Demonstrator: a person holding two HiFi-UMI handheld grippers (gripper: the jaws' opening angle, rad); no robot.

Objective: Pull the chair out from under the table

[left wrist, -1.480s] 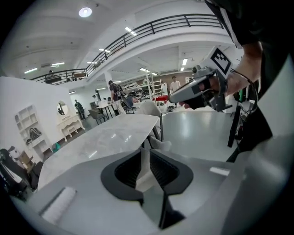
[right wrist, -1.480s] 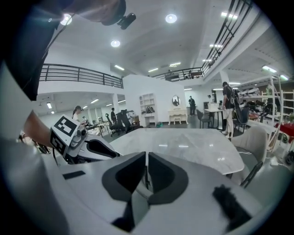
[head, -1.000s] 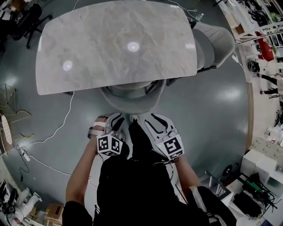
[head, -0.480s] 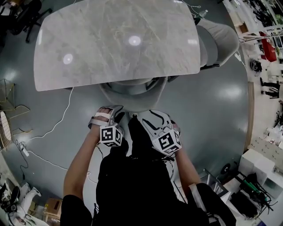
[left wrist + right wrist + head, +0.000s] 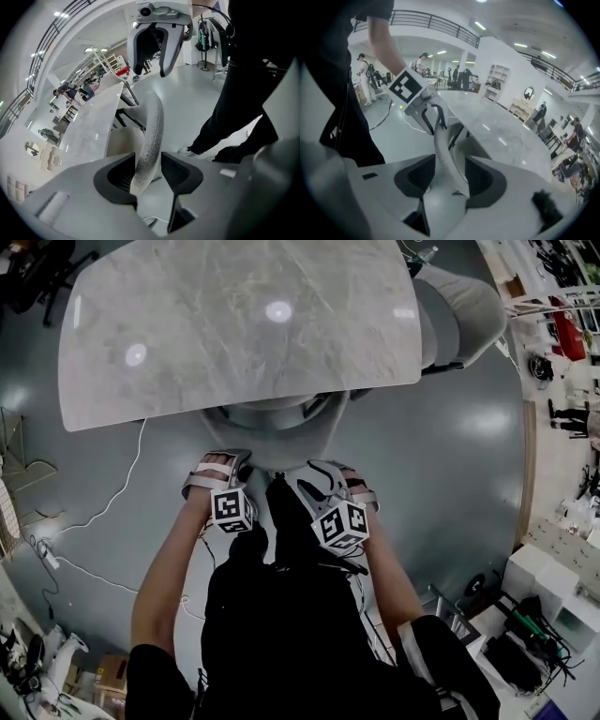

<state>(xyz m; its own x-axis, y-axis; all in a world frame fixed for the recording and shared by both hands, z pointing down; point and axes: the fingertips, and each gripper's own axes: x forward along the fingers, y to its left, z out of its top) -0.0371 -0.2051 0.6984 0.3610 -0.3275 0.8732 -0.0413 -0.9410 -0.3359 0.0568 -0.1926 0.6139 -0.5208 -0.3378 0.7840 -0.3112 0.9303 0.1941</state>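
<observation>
A grey shell chair [image 5: 272, 427] is tucked under the marble table [image 5: 234, 324], and only its curved back shows at the near edge. My left gripper [image 5: 217, 465] and right gripper [image 5: 328, 472] sit side by side on that back's top rim. In the left gripper view the rim [image 5: 151, 131] runs between my left gripper's [image 5: 149, 171] pads. In the right gripper view the rim [image 5: 443, 145] passes between my right gripper's [image 5: 450, 176] pads. Both pairs of jaws have just been opening, and they stand open astride the rim.
A second grey chair [image 5: 459, 315] stands at the table's right end. White cables [image 5: 112, 512] trail over the floor on the left. Boxes and equipment [image 5: 553, 596] crowd the right side. The person's dark legs fill the floor just behind the grippers.
Both grippers have dropped and moved in toward the chair back, and their jaws now straddle its rim. Their marker cubes have rolled. The chair has not moved.
</observation>
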